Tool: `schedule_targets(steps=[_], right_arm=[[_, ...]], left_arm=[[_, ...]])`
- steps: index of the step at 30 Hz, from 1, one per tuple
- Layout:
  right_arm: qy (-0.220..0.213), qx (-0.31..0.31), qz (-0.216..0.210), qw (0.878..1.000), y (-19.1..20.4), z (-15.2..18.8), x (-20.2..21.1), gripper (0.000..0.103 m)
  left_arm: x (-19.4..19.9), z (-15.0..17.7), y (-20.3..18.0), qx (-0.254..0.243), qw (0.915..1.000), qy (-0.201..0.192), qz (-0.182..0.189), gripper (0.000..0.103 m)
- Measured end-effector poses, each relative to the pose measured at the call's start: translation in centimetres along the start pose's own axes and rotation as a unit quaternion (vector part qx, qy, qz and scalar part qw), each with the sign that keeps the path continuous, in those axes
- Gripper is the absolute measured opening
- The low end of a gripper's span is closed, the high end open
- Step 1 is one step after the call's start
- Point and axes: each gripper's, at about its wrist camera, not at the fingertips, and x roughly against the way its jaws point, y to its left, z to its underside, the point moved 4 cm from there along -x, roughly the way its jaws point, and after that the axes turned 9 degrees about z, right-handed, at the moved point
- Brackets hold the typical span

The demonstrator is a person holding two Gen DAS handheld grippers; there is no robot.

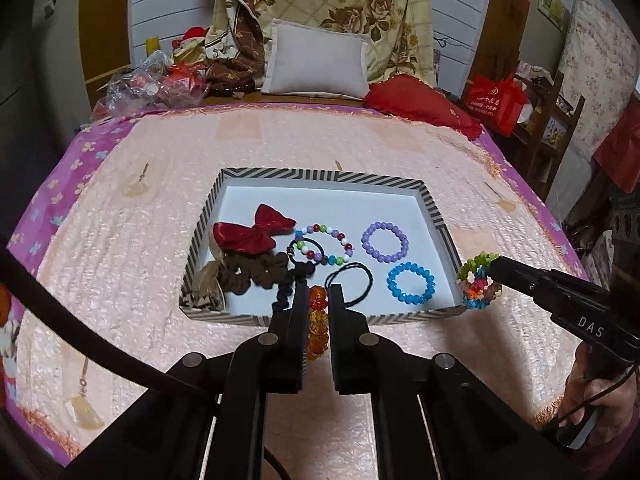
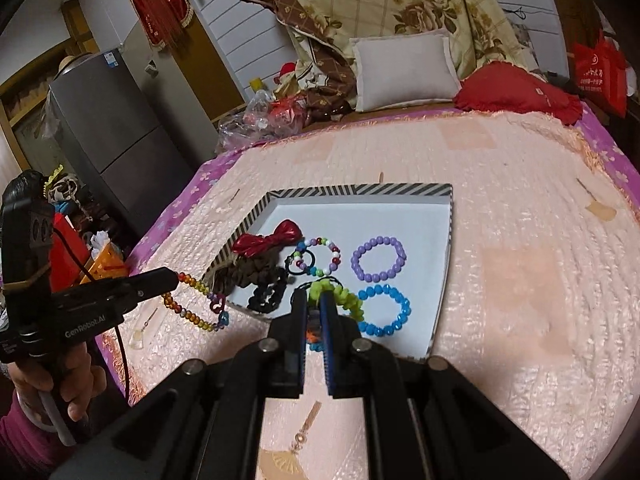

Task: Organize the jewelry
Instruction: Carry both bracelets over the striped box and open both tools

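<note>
The left gripper (image 1: 318,300) pinches an amber bead string (image 1: 317,326) at the striped tray's (image 1: 320,178) near edge. The right gripper (image 2: 314,308) clamps a multicoloured bracelet (image 1: 478,280) by the tray's right corner, blue bracelet (image 1: 411,282) and black hair ties (image 1: 352,282) lying near.

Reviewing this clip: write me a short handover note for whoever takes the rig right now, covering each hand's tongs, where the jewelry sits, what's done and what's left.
Left tongs: shut on the amber bead bracelet, held at the tray's near-left edge.
Right tongs: shut on the multicolor bracelet, held at the tray's near-right corner.
Striped tray on the bed already holds the purple bracelet, blue bracelet, mixed-bead bracelet, red bow, brown scrunchie and black hair ties.
Left: set both held bracelets inside the tray, probably in the free white area.
</note>
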Motion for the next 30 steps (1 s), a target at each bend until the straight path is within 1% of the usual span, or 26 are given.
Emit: schedule_targets(steps=[7,11,16,24,30], right_arm=[[0.003,-0.002,0.005,1.000,-0.2,-1.0,-1.6,0.006],[0.006,-0.007,0.009,1.000,-0.7,-2.1,-2.9,0.006],[0.013,-0.010,0.014,1.000,-1.2,-3.7,-4.9,0.006],[0.030,-0.024,0.008,0.999,-2.0,-6.4,-9.4,0.006],[0.048,-0.029,0.030,0.998,-3.2,-8.0,-13.4,0.006]], left_arm=[[-1.1,-1.2,0.3,-0.007,0.9999,0.002,-0.013,0.003],[-2.1,-2.5,0.5,-0.015,0.9996,0.002,-0.023,0.003],[-3.6,-4.3,1.2,-0.014,0.9995,0.005,-0.026,0.003],[-7.8,-7.9,2.5,0.003,0.9994,0.016,-0.031,0.003],[-11.9,-10.2,2.5,0.015,0.9992,0.031,-0.022,0.003]])
